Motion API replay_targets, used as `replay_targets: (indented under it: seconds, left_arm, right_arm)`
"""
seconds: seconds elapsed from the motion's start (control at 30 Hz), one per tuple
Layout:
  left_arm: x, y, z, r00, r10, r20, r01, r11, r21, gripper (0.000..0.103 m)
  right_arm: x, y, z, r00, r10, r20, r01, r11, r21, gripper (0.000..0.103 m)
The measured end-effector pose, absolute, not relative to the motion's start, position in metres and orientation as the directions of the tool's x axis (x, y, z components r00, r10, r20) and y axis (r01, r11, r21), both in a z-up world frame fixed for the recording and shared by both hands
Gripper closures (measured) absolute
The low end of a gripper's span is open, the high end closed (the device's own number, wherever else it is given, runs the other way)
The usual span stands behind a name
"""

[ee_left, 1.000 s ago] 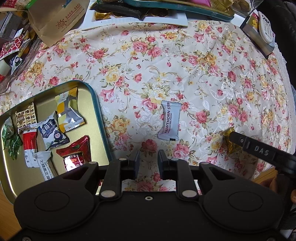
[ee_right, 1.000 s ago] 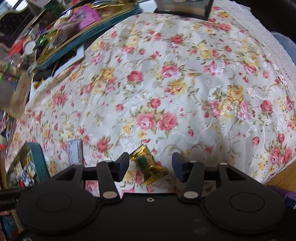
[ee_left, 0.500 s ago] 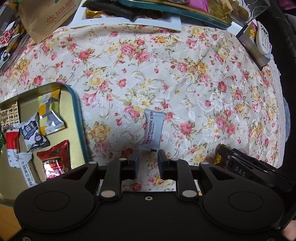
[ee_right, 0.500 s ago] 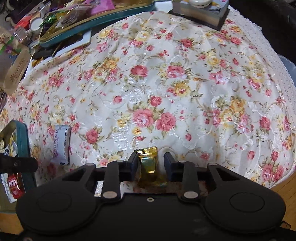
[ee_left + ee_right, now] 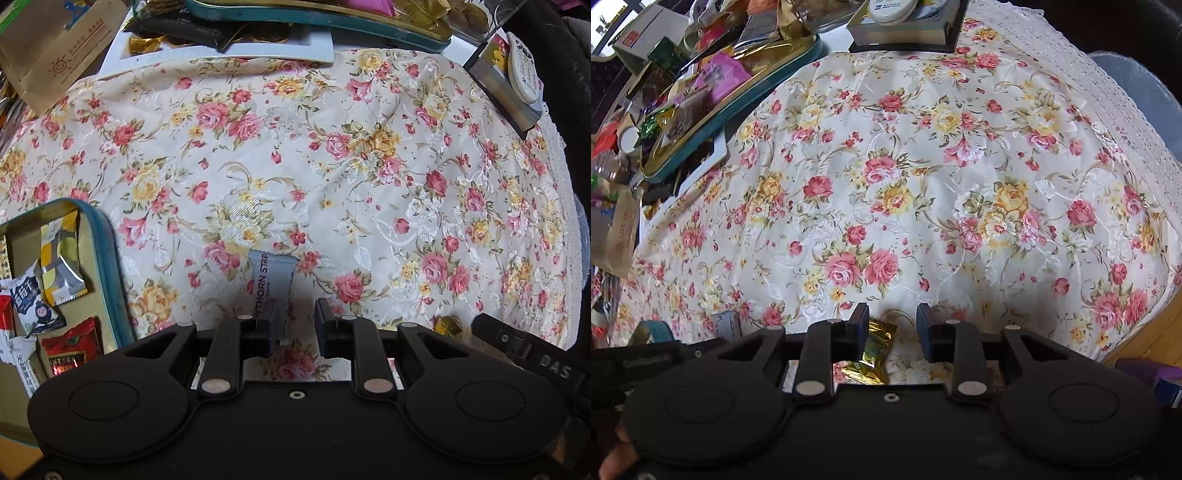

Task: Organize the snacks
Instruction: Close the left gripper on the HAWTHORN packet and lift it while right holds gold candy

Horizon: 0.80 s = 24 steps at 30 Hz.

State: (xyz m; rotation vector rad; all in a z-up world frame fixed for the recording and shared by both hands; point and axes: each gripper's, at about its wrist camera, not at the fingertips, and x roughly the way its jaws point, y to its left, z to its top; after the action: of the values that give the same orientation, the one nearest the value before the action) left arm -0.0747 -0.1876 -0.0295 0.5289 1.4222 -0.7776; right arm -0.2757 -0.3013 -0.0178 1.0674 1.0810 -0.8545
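left gripper [image 5: 294,325]: open a little, white snack pack [image 5: 272,280] lies by its left finger, ready to pinch | right gripper [image 5: 892,330]: open wider, gold candy [image 5: 875,345] lies between the fingers, nearer the left one | tin [image 5: 110,266] waits left of the left gripper to take both

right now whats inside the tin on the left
The tin holds wrapped snacks: a yellow-and-grey packet, a white-and-blue one, a red one. The frame edge and the left gripper cut off the rest of the tin, so more snacks may be hidden.
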Motion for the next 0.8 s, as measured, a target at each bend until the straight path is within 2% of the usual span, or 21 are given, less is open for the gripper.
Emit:
replay_targets:
  seconds: [0.17, 0.4, 0.53, 0.8]
  left_arm:
    - [-0.078, -0.195, -0.042, -0.002, -0.121, -0.993, 0.753, 0.653, -0.081, 0.074]
    - [-0.078, -0.197, -0.039, 0.046, -0.121, -0.992, 0.758, 0.651, -0.045, 0.074]
    - [-0.072, -0.189, -0.033, 0.026, -0.141, -0.990, 0.754, 0.653, -0.073, 0.073]
    - [-0.071, -0.194, -0.043, 0.047, -0.112, -0.993, 0.743, 0.668, -0.040, 0.072]
  right_arm:
    - [-0.282, -0.303, -0.013, 0.290, -0.007, -0.957, 0.927, 0.251, 0.279, 0.071]
    - [-0.287, -0.300, -0.010, 0.304, 0.016, -0.952, 0.928, 0.220, 0.300, 0.064]
    - [-0.287, -0.296, -0.015, 0.305, 0.059, -0.951, 0.929, 0.200, 0.310, 0.063]
    - [-0.284, -0.289, -0.018, 0.309, 0.093, -0.947, 0.926, 0.198, 0.321, 0.062]
